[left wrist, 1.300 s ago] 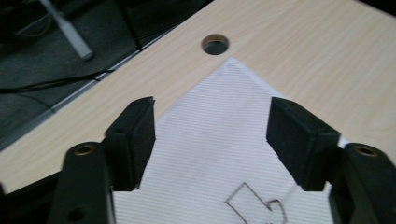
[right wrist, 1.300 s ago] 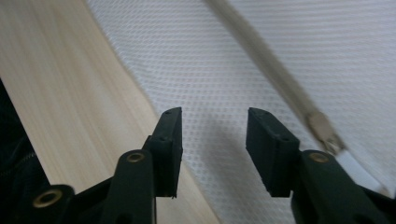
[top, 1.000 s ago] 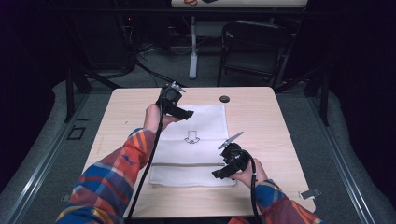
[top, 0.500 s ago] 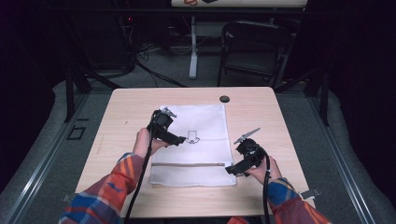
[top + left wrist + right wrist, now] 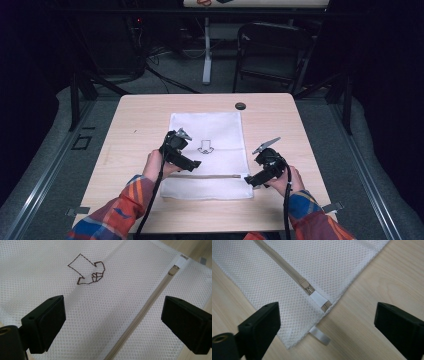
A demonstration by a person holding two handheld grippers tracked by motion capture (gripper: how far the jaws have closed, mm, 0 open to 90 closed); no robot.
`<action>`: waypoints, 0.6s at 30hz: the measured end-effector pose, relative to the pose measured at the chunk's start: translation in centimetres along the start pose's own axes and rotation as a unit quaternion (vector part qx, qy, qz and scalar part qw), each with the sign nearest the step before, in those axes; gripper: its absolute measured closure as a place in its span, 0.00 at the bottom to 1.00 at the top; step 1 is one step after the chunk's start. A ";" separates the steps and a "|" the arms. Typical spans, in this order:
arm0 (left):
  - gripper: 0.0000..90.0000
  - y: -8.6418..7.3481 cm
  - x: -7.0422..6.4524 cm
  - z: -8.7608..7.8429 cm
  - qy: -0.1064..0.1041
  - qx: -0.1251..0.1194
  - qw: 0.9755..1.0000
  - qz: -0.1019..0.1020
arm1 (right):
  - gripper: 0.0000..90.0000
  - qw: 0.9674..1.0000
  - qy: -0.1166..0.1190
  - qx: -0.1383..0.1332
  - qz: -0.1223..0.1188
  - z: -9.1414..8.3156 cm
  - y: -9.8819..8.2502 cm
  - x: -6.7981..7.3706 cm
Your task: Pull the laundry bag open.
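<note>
the mesh bag (image 5: 210,150) lies flat on the table (image 5: 140,125), both grippers' jaws spread above it, pinching nothing.

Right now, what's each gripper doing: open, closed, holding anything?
Left gripper: jaws open, nothing held, over the mesh bag.
Right gripper: jaws open, nothing held, at the zipper pull end.

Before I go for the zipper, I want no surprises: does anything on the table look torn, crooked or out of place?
Nothing stands out. The white mesh bag lies flat and square on the table, its zipper closed with the pull at the end. A small dark disc sits apart beyond it.
</note>
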State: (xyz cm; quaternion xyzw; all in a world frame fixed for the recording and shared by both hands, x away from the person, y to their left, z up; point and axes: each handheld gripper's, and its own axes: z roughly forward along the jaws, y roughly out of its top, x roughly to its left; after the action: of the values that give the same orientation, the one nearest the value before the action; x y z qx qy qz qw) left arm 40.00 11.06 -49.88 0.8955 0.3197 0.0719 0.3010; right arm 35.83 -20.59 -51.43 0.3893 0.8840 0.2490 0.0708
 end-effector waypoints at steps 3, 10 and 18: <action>0.07 -0.1 -0.3 0.4 0.002 -0.005 1.000 -0.001 | 0.16 1.000 0.001 -0.010 0.002 -0.1 0.1 -0.2; 0.11 0.2 -0.9 1.1 -0.004 -0.016 1.000 0.009 | 0.24 1.000 0.000 -0.013 0.011 0.1 0.1 -0.1; 0.17 0.8 -2.3 2.3 -0.017 -0.023 0.999 0.028 | 0.44 1.000 0.003 -0.019 0.012 0.4 0.1 -0.4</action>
State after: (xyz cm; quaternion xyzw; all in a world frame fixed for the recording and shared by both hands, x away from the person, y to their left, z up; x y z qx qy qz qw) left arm 39.37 7.99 -51.15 0.8981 0.2878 0.0726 0.3246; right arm 36.35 -20.67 -51.74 0.3978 0.8746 0.2677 0.0720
